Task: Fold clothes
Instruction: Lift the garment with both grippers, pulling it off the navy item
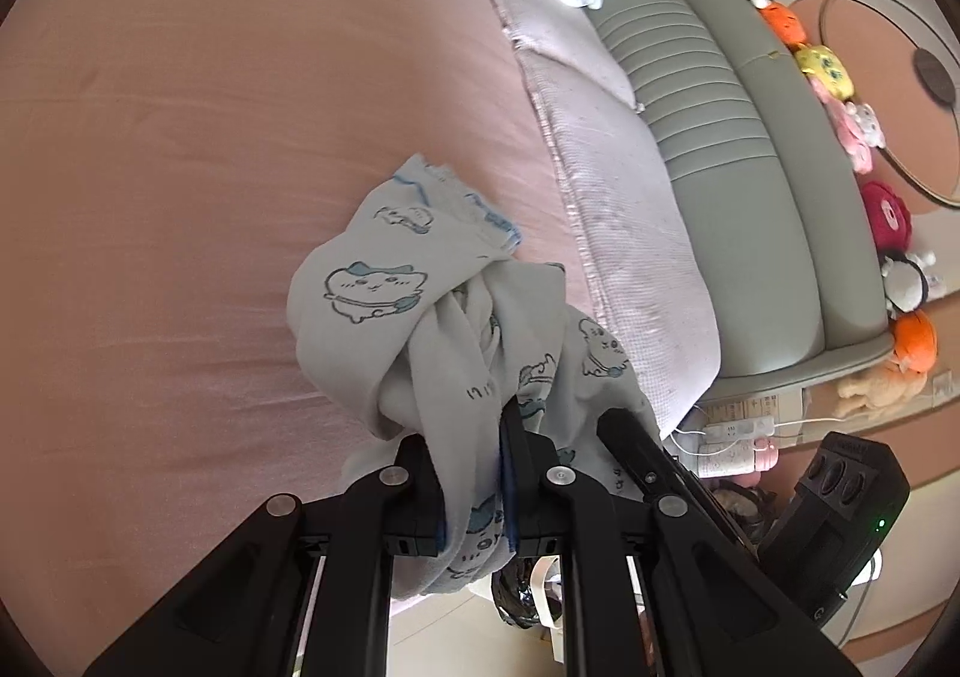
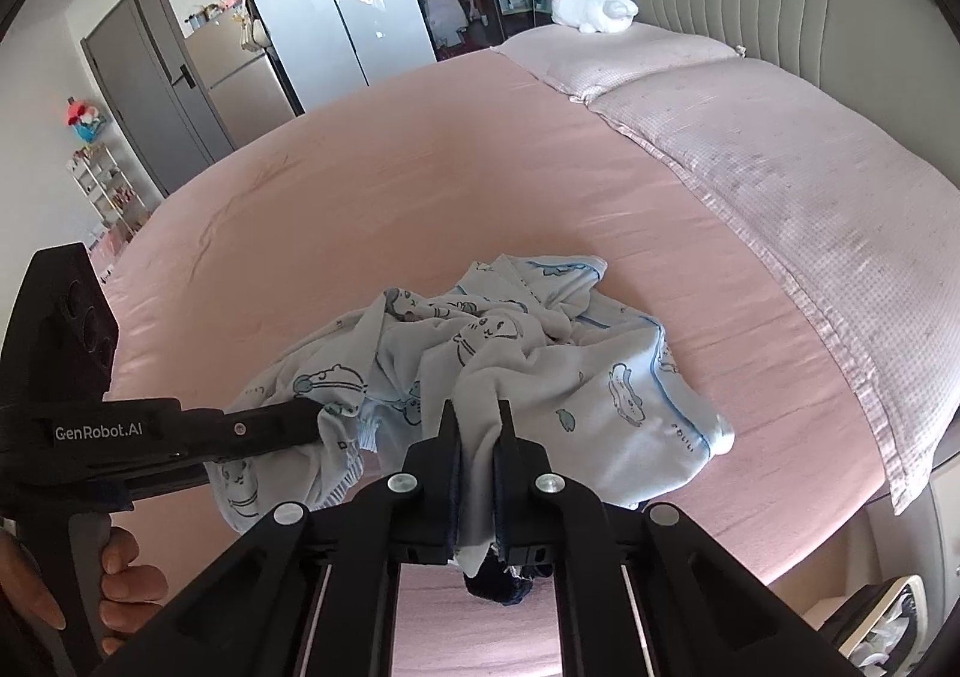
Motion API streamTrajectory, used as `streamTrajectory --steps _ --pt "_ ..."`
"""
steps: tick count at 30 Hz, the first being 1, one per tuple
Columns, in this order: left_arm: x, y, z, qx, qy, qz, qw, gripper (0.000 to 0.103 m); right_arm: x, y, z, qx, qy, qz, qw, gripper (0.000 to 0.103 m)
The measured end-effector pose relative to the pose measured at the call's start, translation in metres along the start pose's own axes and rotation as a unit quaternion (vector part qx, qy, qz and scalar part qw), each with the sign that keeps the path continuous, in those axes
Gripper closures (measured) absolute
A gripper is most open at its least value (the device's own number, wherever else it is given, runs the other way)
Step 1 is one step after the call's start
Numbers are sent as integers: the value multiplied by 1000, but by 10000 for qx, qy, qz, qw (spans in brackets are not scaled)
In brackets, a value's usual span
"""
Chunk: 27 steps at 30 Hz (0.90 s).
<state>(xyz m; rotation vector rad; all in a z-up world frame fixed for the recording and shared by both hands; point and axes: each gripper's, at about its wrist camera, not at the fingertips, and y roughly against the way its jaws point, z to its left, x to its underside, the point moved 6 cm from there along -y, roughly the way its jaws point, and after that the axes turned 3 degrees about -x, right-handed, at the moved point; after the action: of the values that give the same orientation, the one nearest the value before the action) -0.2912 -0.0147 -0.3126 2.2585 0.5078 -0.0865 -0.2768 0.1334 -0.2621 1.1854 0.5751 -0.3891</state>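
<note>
The garment point(image 2: 510, 353) is seen as soft, matt cloth, pale blue with printed cartoon figures, heavily creased. The bed sheet point(image 2: 420, 197) is shown as smooth pink fabric. The pillows point(image 2: 780, 185) are covered in a finely checked weave. The headboard point(image 1: 708, 95) is padded in ribbed, faintly glossy leather-like material. Both grippers' frames are moulded in matt black plastic with shiny metal pins.

Soft, even daylight; strong fisheye bending with dark vignetted corners; mostly sharp.

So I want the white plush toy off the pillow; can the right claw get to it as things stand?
Probably not yet: the right claw is shut on the blue printed garment at the near edge, and the white plush toy lies far across the bed by the headboard.
</note>
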Motion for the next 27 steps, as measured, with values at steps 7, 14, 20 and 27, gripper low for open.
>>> streamTrajectory --steps 7,14,20,27 --pt "-7 24 -11 39 -191 -266 9995 92 -14 17 21 -142 156 -148 9997 97" --pt "-20 67 -16 194 -142 -762 9968 92 -29 40 54 -369 339 -421 9979 97" --pt "-27 113 -10 263 -118 -1224 9921 92 -38 60 92 -575 617 -572 9948 97" --pt "-28 169 9 247 -101 -1667 9856 92 -42 81 150 -869 966 -705 9890 97"
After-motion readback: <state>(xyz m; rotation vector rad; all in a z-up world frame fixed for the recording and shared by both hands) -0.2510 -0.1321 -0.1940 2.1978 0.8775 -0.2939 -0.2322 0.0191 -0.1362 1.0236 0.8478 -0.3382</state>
